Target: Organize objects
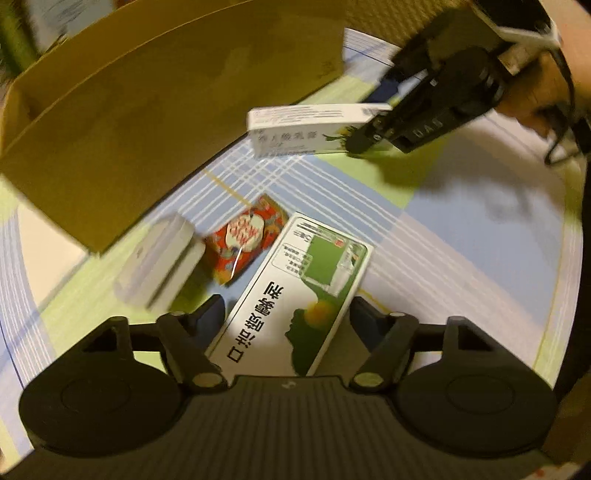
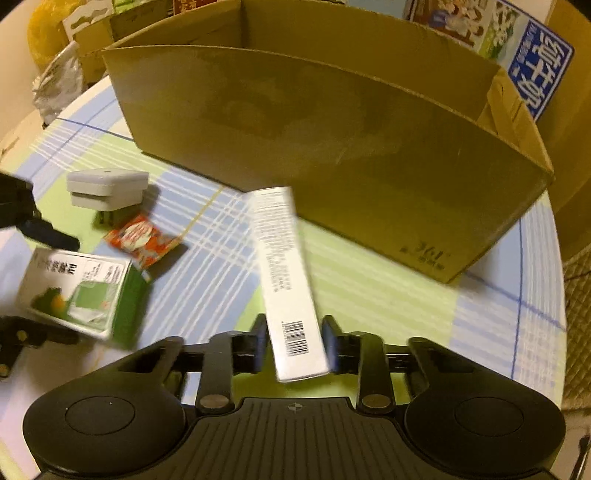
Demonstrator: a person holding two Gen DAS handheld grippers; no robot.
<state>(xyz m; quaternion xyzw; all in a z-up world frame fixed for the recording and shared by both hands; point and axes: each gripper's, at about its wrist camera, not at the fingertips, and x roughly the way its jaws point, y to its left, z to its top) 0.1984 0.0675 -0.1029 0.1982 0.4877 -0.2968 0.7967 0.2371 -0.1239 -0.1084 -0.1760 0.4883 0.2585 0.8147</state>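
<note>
The left gripper (image 1: 288, 314) has its fingers set either side of a green and white box (image 1: 295, 295), clamped on its long edges, the box lifted clear of the tablecloth (image 1: 480, 236) in the right wrist view, where it sits tilted at the left (image 2: 81, 291); the right gripper (image 2: 295, 341) is closed on the barcode end of a long white box (image 2: 284, 266), which points forward toward the cardboard box (image 2: 332, 147) and is held above the cloth; from the left wrist view the same white box (image 1: 314, 129) hangs sideways in the right gripper (image 1: 364, 138), near the carton's wall (image 1: 147, 110); the carton is open at the top and stands on the checked blue, green and white tablecloth (image 2: 369, 280), its near wall between both held boxes and its inside; on the cloth in front of that wall lie a white plug adapter (image 2: 107, 186) and a small red packet (image 2: 142, 240), just beside each other, the packet close to the green box; in the left view the adapter (image 1: 159, 258) and the red packet (image 1: 245, 238) lie between the left gripper and the carton; behind the carton stand a blue printed carton (image 2: 539, 70), a yellow bag (image 2: 48, 29) and crumpled silver wrapping (image 2: 59, 85), all at the table's far edge.
</note>
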